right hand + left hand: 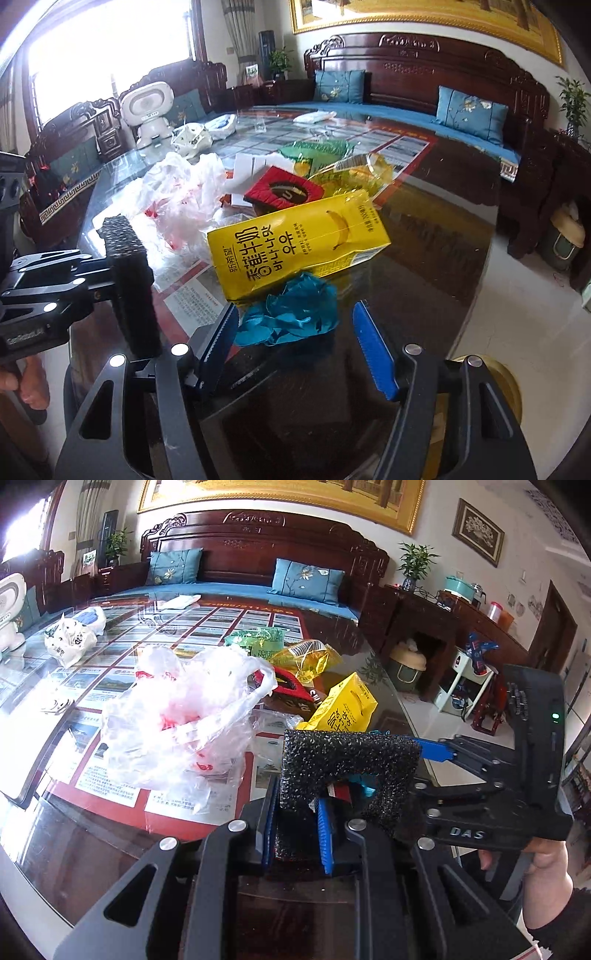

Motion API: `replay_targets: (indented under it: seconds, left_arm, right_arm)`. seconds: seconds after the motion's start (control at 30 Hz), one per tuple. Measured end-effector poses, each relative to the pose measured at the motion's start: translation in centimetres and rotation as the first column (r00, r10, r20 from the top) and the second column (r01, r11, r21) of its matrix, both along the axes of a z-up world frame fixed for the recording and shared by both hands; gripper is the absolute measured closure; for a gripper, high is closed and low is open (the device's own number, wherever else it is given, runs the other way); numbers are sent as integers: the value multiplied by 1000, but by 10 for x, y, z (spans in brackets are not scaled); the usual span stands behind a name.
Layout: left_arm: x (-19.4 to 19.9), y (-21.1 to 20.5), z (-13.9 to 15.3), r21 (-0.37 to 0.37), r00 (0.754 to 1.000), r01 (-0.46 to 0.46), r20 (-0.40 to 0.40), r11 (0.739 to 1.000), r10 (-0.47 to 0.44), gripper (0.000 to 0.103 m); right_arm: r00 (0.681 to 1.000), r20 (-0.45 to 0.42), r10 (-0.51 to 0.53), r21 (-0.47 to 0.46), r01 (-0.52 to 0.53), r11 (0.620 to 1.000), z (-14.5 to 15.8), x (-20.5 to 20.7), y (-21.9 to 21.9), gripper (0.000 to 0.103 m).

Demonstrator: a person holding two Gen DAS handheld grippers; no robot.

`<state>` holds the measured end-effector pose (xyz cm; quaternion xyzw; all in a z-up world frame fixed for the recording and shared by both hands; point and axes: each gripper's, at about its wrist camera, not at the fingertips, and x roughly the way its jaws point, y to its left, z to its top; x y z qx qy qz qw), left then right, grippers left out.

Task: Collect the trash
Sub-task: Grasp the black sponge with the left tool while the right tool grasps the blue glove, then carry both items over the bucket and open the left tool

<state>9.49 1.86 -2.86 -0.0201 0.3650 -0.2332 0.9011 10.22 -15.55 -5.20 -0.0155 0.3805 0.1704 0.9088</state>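
Note:
My left gripper [295, 834] is shut on a block of black foam [343, 768] and holds it above the near edge of the glass table [110, 842]; the foam also shows in the right wrist view [127, 280]. My right gripper [295, 332] is open, its blue fingers on either side of a crumpled teal wrapper [291, 314]. A yellow banana-milk carton [295, 243] lies just beyond it. A clear plastic bag with red print [177, 716] lies left of the foam. A red packet [284, 190], a yellow wrapper [354, 170] and a green wrapper [317, 151] lie further back.
A white robot toy [149, 110] and a white bag [192, 140] stand at the table's far left. A wooden sofa with blue cushions [469, 110] runs behind the table. A small bin [406, 664] sits on the tiled floor to the right.

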Motion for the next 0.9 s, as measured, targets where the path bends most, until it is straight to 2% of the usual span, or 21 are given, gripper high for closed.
replay_targets:
  seconds: [0.03, 0.23, 0.43, 0.63, 0.9]
  left_arm:
    - [0, 1, -1, 3, 1000, -1, -1, 1000, 1, 83]
    - [0, -6, 0, 3, 1000, 13, -2, 1000, -13, 83]
    - [-2, -14, 6, 15, 1000, 22, 7, 1000, -22, 83]
    - [-8, -38, 11, 41, 998, 55, 10, 998, -55, 83]
    - [-18, -105, 12, 64, 988, 155, -11, 986, -154, 83]
  right_arm:
    - [1000, -17, -2, -8, 2, 1000, -3, 3, 1, 50]
    - [1000, 2, 13, 0, -13, 1000, -1, -1, 0, 58]
    - [999, 41, 6, 4, -6, 1000, 11, -22, -15, 58]
    - [997, 69, -41, 4, 41, 999, 22, -43, -51, 58]
    - [985, 83, -153, 9, 153, 988, 25, -70, -120, 58]
